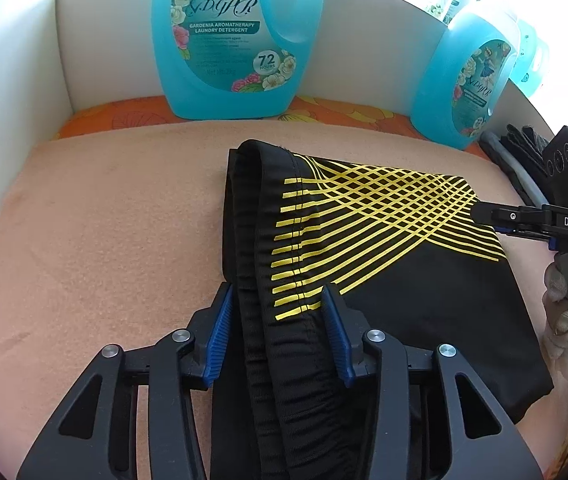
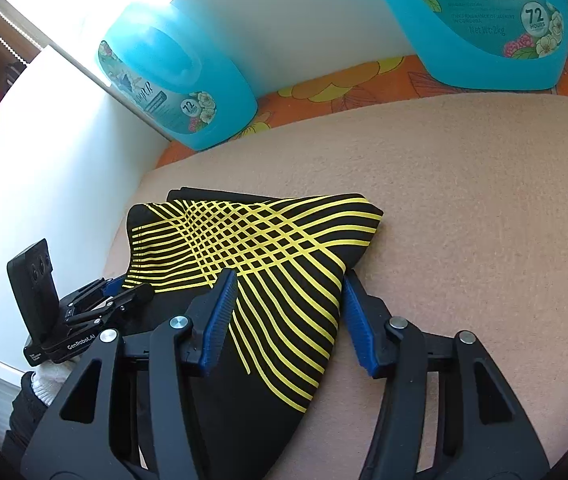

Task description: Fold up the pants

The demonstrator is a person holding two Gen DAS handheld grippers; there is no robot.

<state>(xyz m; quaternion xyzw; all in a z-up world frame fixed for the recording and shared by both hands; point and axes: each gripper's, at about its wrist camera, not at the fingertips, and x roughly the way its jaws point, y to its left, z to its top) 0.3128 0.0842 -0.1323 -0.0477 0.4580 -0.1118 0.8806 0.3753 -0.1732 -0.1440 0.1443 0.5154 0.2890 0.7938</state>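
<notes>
Both open grippers, left gripper (image 1: 275, 300) and right gripper (image 2: 290, 292), straddle the folded pants (image 1: 364, 240).

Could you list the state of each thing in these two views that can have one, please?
pants: folded into a compact bundle, lying on the blanket, waistband end between the left fingers.
left gripper: open, straddling the waistband.
right gripper: open, straddling the striped end.
near detergent bottle: upright; cap out of view.
far detergent bottle: upright; cap out of view.
blanket: spread flat.
</notes>
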